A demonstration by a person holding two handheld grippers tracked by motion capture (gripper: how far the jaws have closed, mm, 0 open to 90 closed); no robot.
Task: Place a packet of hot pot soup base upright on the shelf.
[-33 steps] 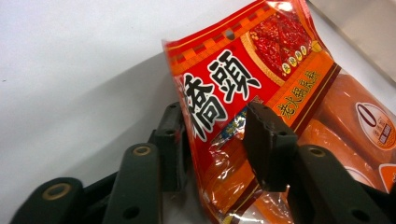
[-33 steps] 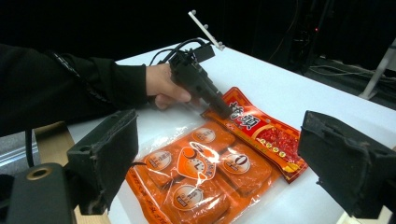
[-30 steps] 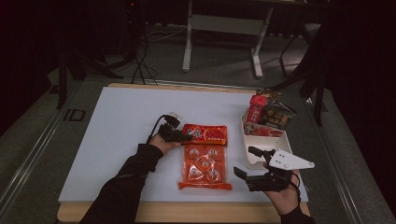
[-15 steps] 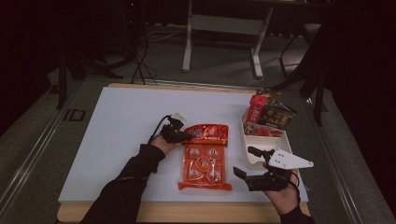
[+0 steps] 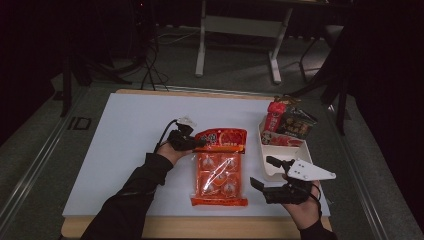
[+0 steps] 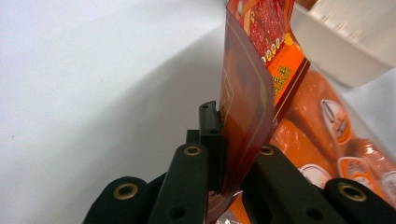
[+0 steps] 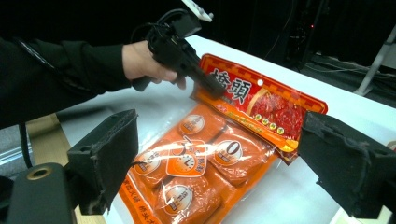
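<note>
My left gripper pinches the red card header of the orange plastic snack pack – lifting it; right gripper gapes empty beside it – next, probably grab the far edge

I read this as a recording lab or studio, not a home. My workspace is a white-topped table with a pale wooden edge, lit brightly while everything around it sits in darkness. Behind it stands a grey metal stand with splayed feet on grey carpeted floor, with black cables trailing across it. Dark curtains or walls close off the sides.
</note>
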